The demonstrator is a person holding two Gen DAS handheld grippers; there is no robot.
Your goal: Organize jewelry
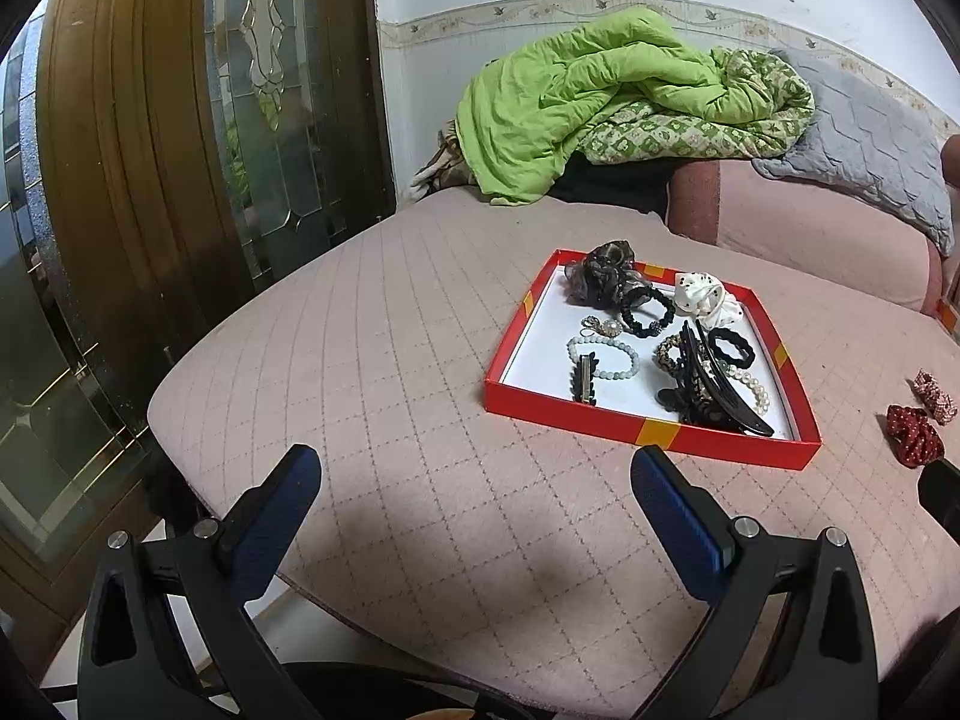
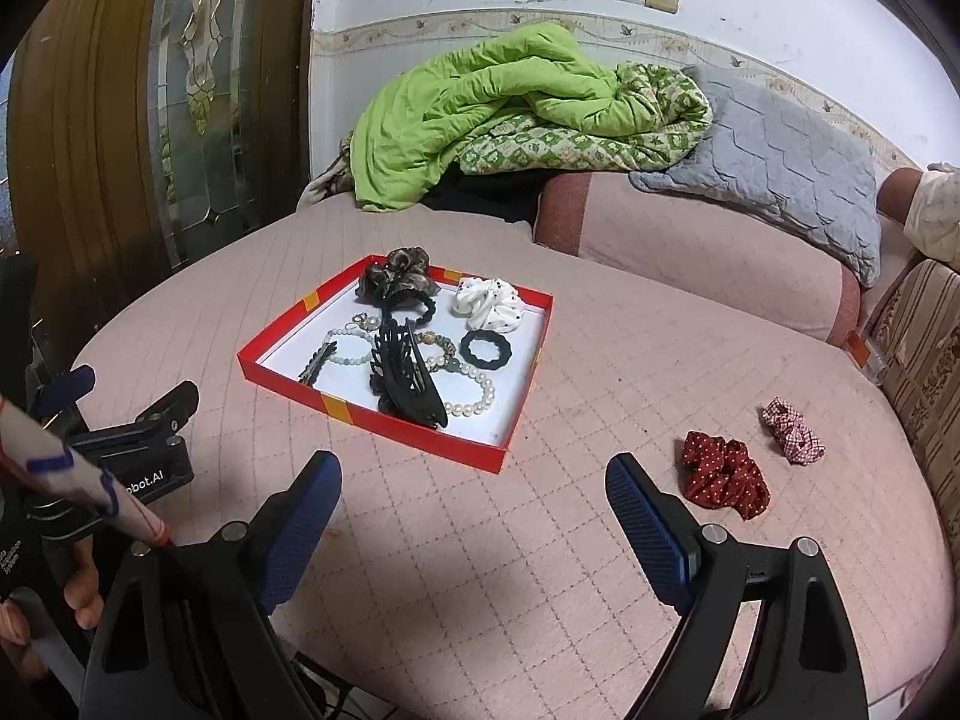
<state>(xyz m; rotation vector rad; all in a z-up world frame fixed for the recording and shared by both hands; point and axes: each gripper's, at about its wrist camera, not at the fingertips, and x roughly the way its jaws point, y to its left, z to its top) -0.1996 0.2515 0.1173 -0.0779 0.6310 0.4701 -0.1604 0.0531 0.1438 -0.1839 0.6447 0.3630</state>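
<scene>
The pink quilted bed [image 2: 420, 540] carries the red tray [image 2: 372, 414] at its centre, already gathering hair ties, bracelets and a black claw clip [image 2: 405, 381] so they stay in one place. Outside it, at the tray's 4 o'clock, lie a red dotted scrunchie [image 2: 723, 474] and a smaller checked scrunchie [image 2: 792, 429], probably next. The right gripper [image 2: 474, 516] and left gripper [image 1: 474, 498] both hover wide and empty.

L tongs [image 1: 474, 480] & R tongs [image 2: 474, 486] both spread wide, holding nothing, hovering low.
</scene>
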